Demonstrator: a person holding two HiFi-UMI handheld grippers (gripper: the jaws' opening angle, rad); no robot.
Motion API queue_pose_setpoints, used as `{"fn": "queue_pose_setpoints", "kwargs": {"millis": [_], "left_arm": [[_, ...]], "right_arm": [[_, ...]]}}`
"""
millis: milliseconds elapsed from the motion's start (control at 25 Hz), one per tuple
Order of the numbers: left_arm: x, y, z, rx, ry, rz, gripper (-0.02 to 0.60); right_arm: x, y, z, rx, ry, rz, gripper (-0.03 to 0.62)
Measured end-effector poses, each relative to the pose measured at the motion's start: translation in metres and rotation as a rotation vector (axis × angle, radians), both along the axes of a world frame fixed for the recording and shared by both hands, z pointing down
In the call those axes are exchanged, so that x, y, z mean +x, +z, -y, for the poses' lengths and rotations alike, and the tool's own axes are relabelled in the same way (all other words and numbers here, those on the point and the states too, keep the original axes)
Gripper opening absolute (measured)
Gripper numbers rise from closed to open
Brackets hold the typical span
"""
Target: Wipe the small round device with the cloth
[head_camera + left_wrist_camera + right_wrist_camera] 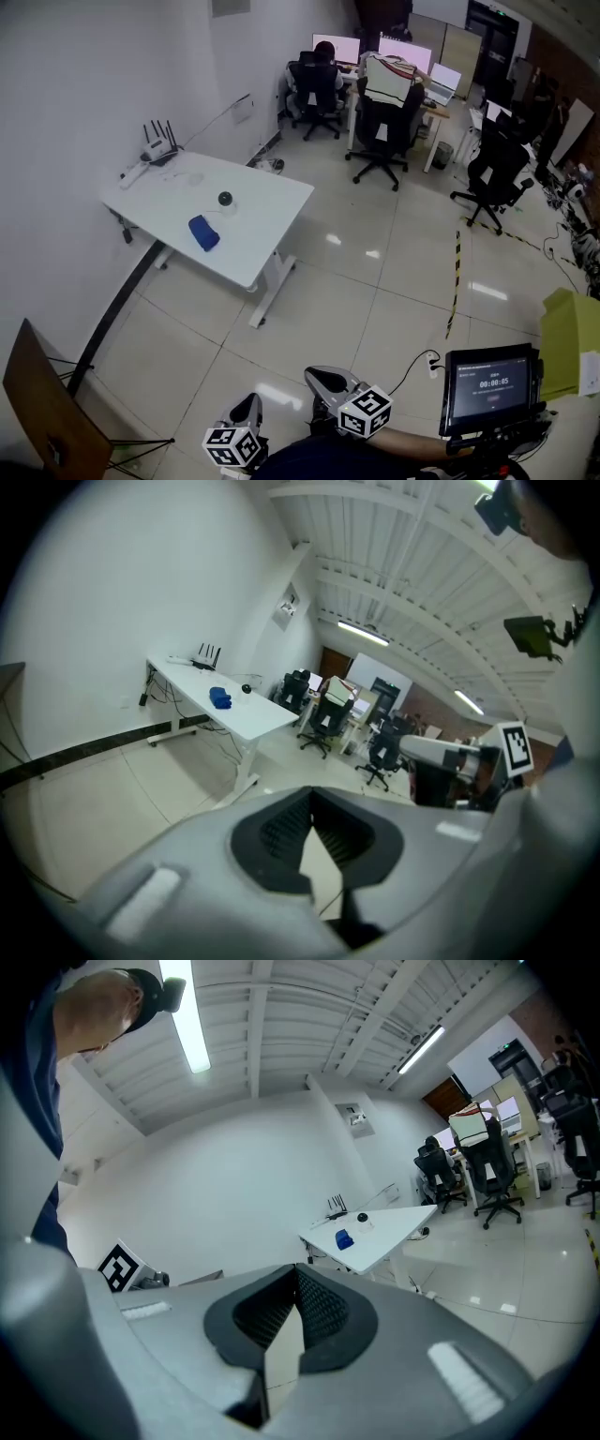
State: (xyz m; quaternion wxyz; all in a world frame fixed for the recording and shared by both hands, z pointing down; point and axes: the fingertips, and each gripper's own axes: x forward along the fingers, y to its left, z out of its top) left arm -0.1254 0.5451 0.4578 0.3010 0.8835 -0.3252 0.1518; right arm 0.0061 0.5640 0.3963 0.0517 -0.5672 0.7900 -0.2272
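A small round black device [225, 199] sits on a white table [267, 220] across the room, with a folded blue cloth [203, 232] just in front of it. Both grippers are far from the table, at the bottom edge of the head view: left gripper [249, 407] and right gripper [321, 381], each shut with nothing between the jaws. The left gripper view shows its shut jaws [312, 801], with the cloth [220, 698] and device [247, 688] small in the distance. From the right gripper [296, 1274] I see the cloth [343, 1239] and device [362, 1218].
A router [159, 148] stands at the table's far corner. People sit on office chairs [384, 127] at desks behind. A tablet on a stand [489, 384] and a yellow-green box [567, 342] are at my right. A wooden board [42, 403] leans at lower left. Striped tape [457, 272] crosses the floor.
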Motion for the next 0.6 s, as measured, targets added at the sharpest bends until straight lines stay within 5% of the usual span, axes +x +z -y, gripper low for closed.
{"fn": "queue_pose_setpoints", "kwargs": {"millis": [360,600], "left_arm": [[0.072,-0.012,0.054,0.033,-0.024,0.003,0.003],[0.083,-0.009,0.083,0.022,-0.065,0.018,0.003]], "right_arm": [[0.069,0.003,0.059,-0.006,-0.038,0.010,0.011],[0.084,0.008,0.091,-0.021,-0.073,0.010,0.011]]}}
